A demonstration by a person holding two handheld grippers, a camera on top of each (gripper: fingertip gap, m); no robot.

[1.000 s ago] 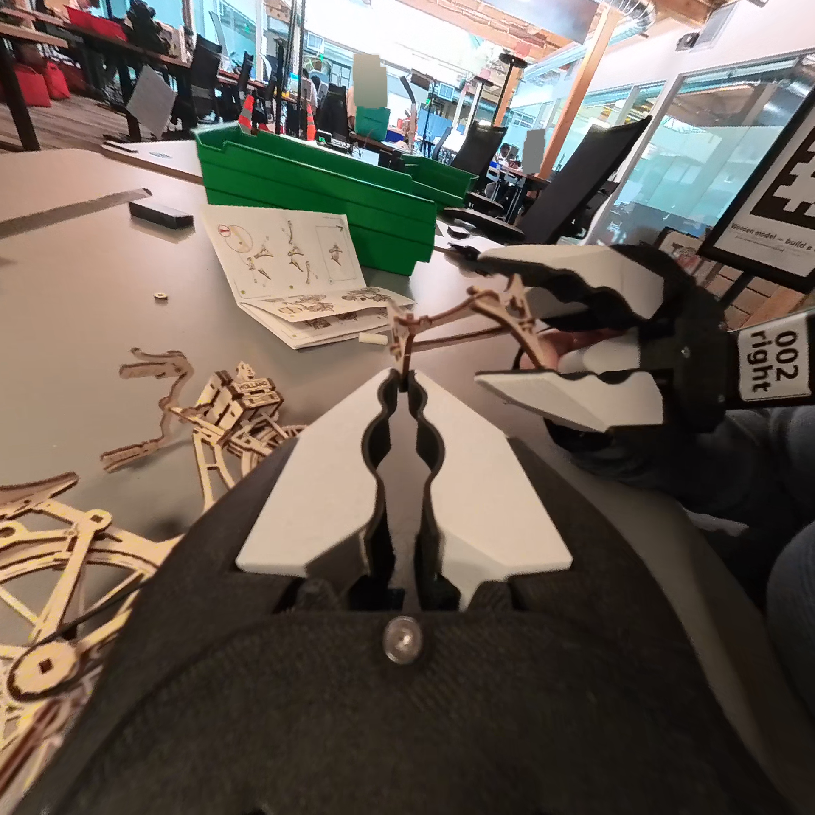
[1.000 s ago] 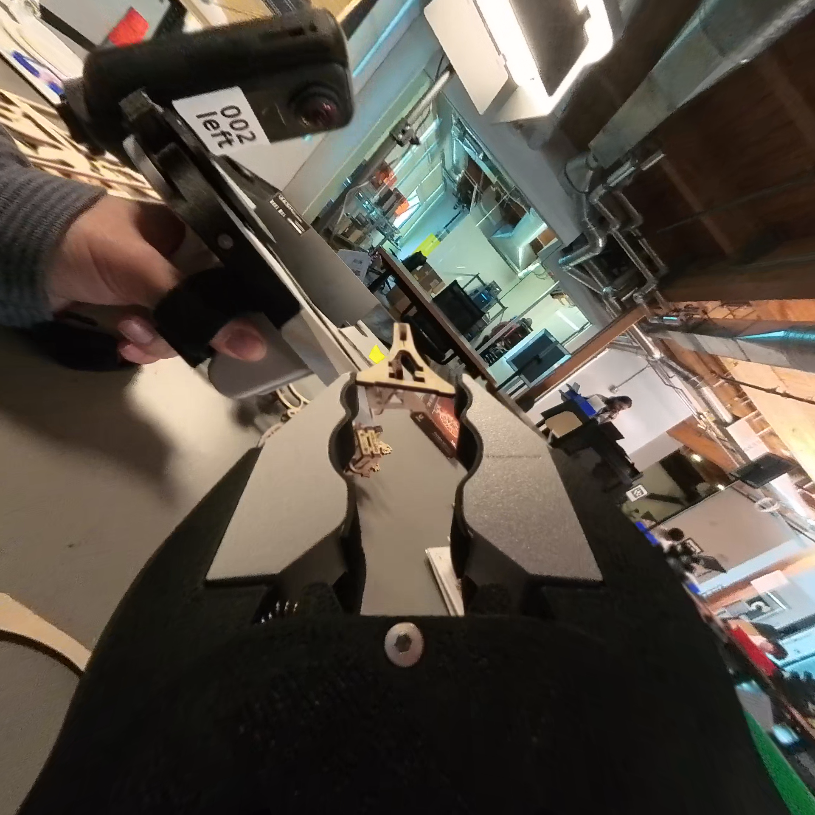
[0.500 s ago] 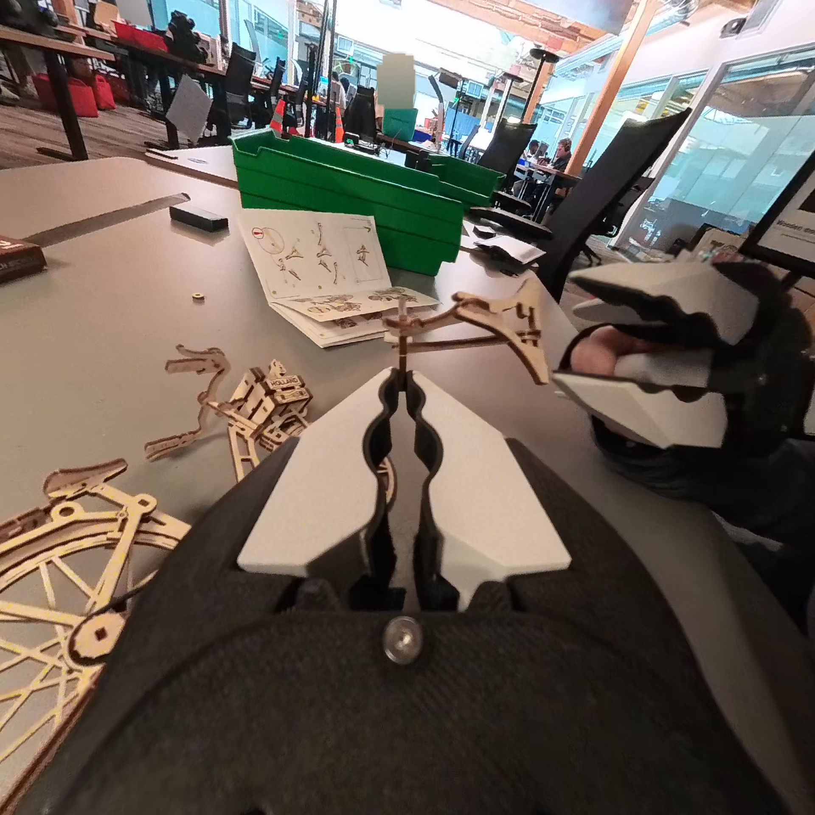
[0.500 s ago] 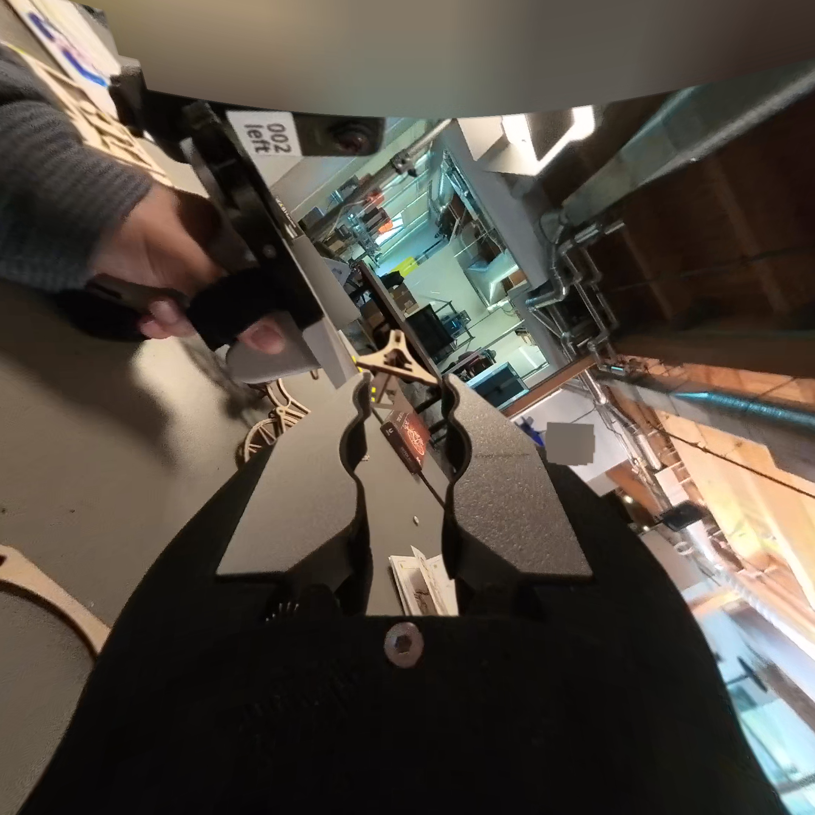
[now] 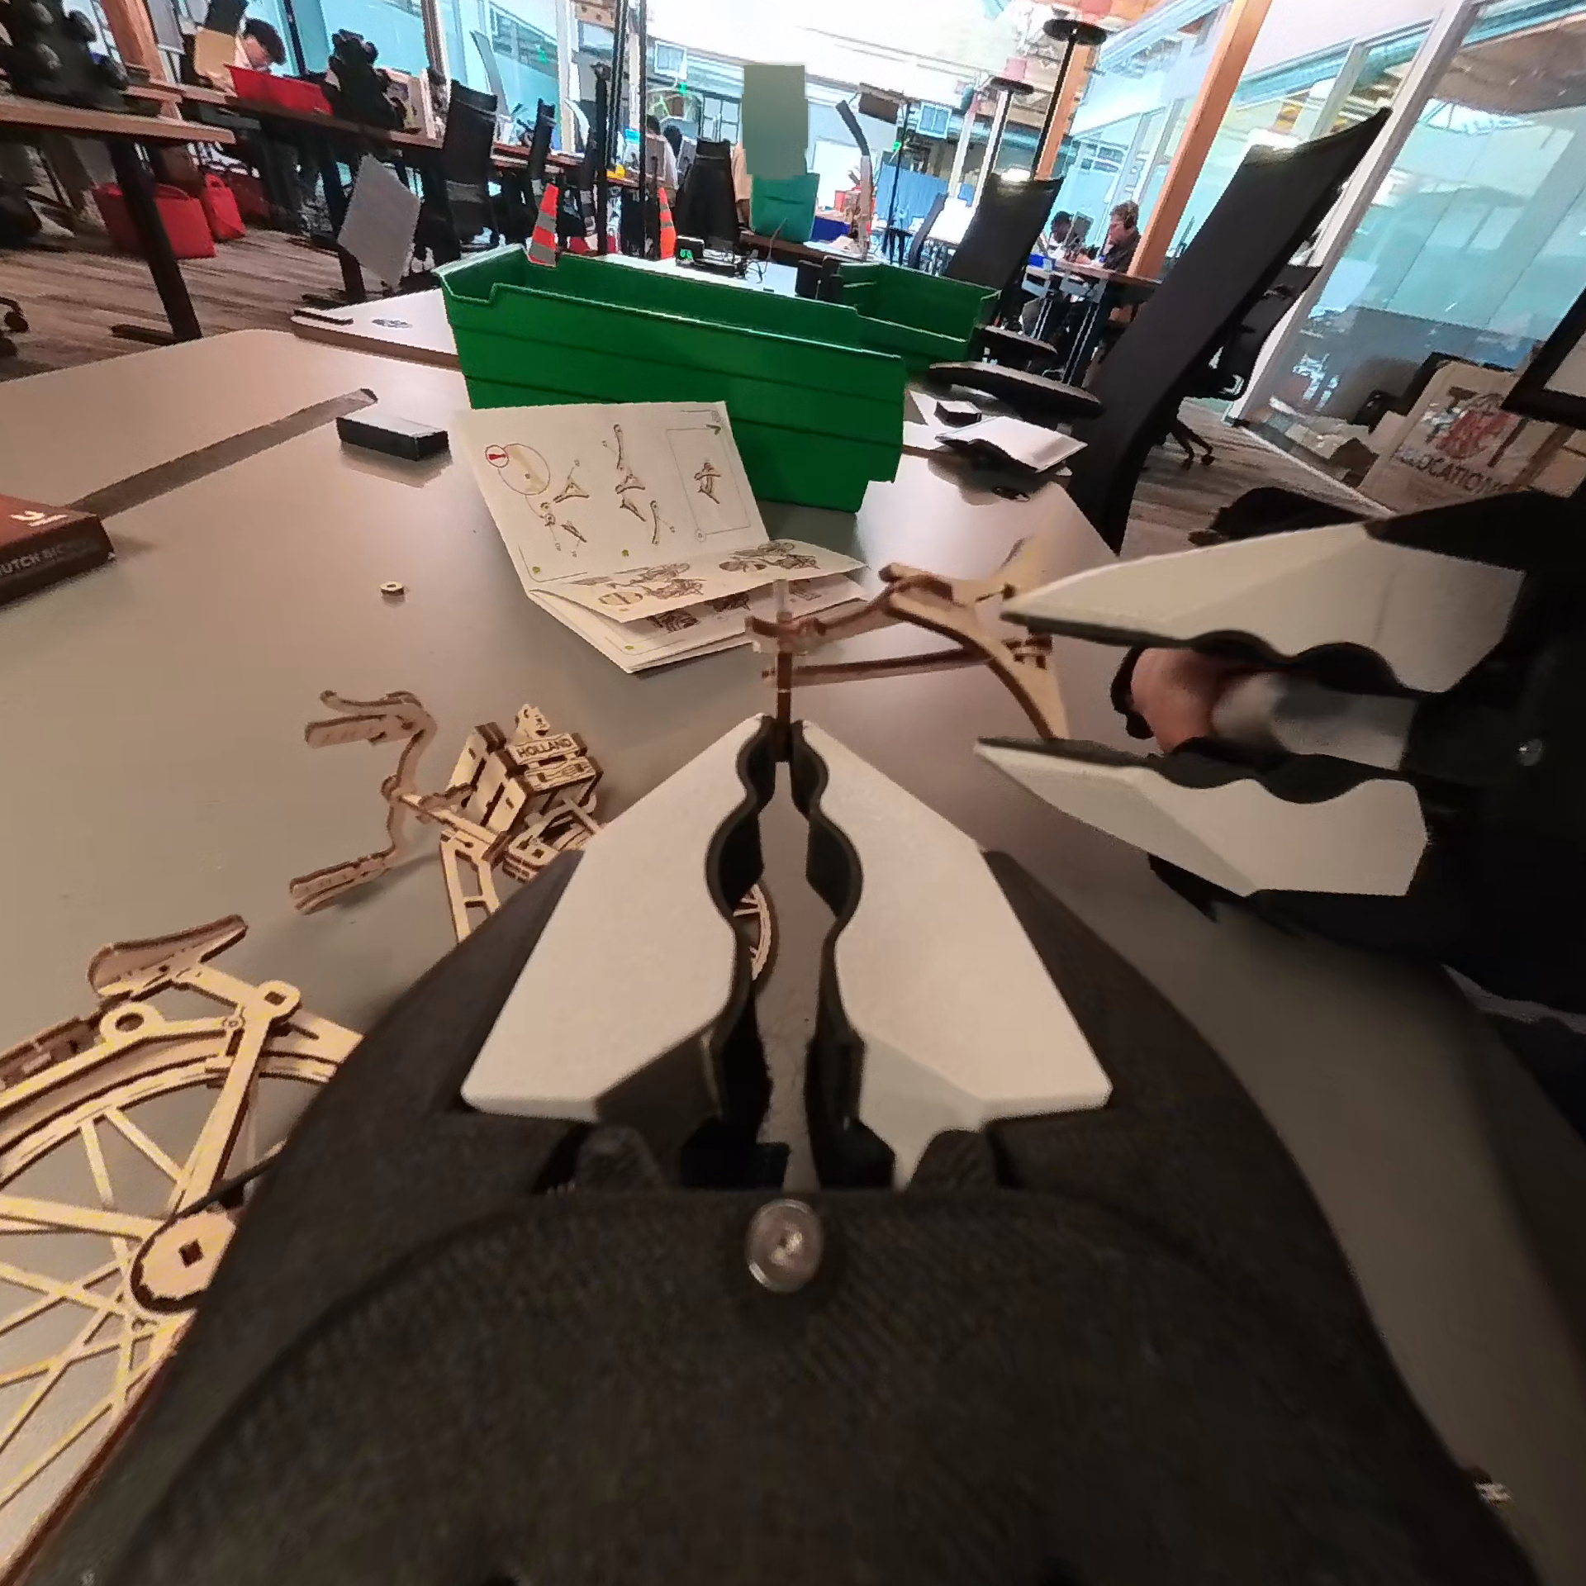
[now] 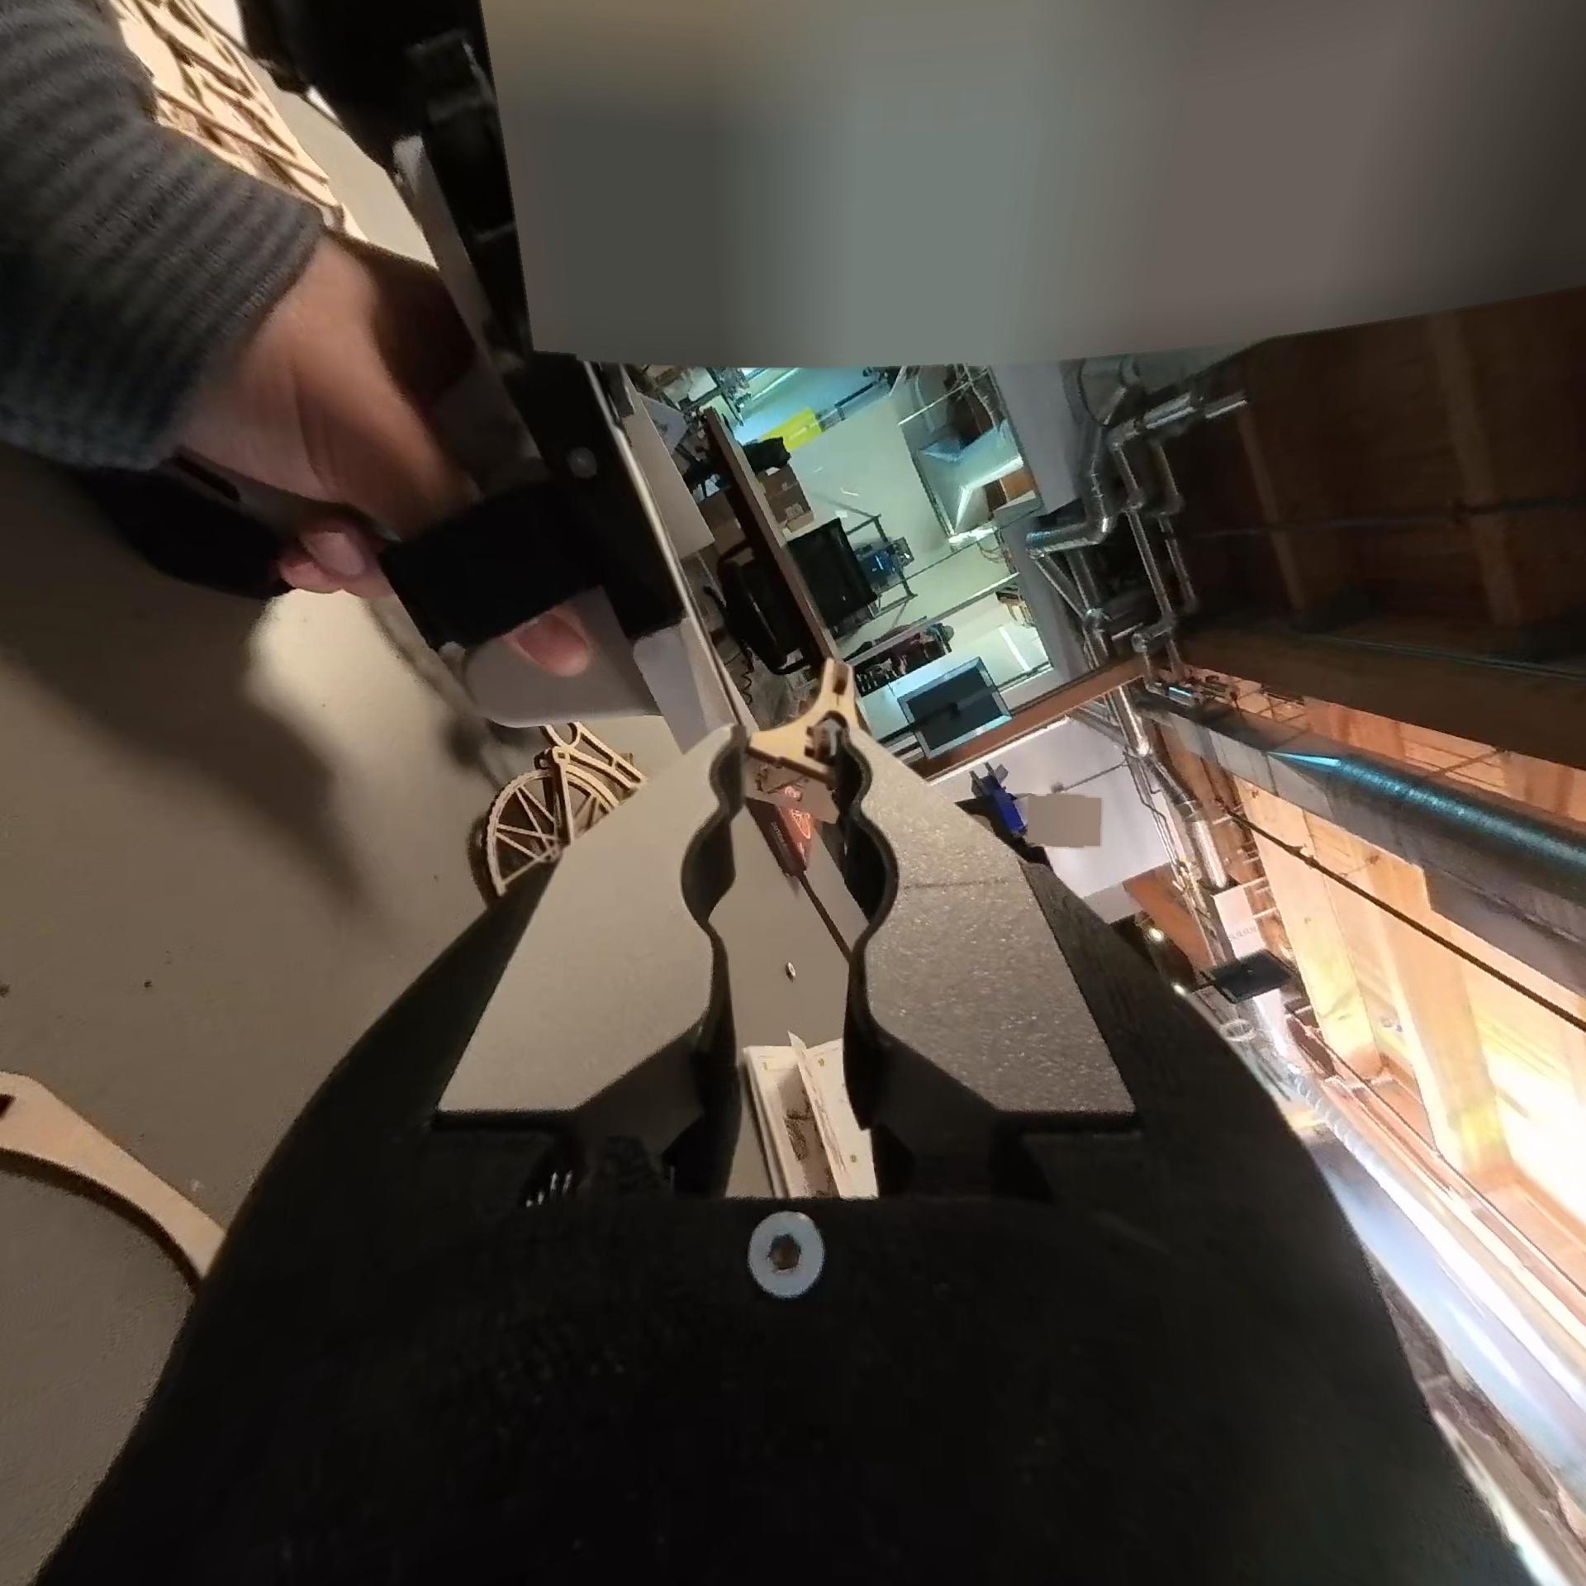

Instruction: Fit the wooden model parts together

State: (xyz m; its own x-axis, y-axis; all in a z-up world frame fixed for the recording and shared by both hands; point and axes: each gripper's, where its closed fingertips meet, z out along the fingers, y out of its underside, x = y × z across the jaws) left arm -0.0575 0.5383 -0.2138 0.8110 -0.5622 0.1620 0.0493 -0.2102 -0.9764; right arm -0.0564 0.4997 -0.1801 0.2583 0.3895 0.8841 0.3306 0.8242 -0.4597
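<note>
The left gripper (image 5: 779,745) was clenched on the thin stem of a wooden frame part (image 5: 927,631), holding it above the grey table (image 5: 214,601). From the stem the part ran toward 2 o'clock, ending in a forked piece between the spread fingers of the right gripper (image 5: 995,678). In the right wrist view that gripper (image 6: 788,745) had its tips on either side of the forked end (image 6: 802,734); whether they pressed it could not be told. A wooden bicycle model (image 5: 111,1141) lay at 8 o'clock, loose wooden pieces (image 5: 481,798) at 10, an instruction booklet (image 5: 652,532) and green bins (image 5: 687,369) at 12.
</note>
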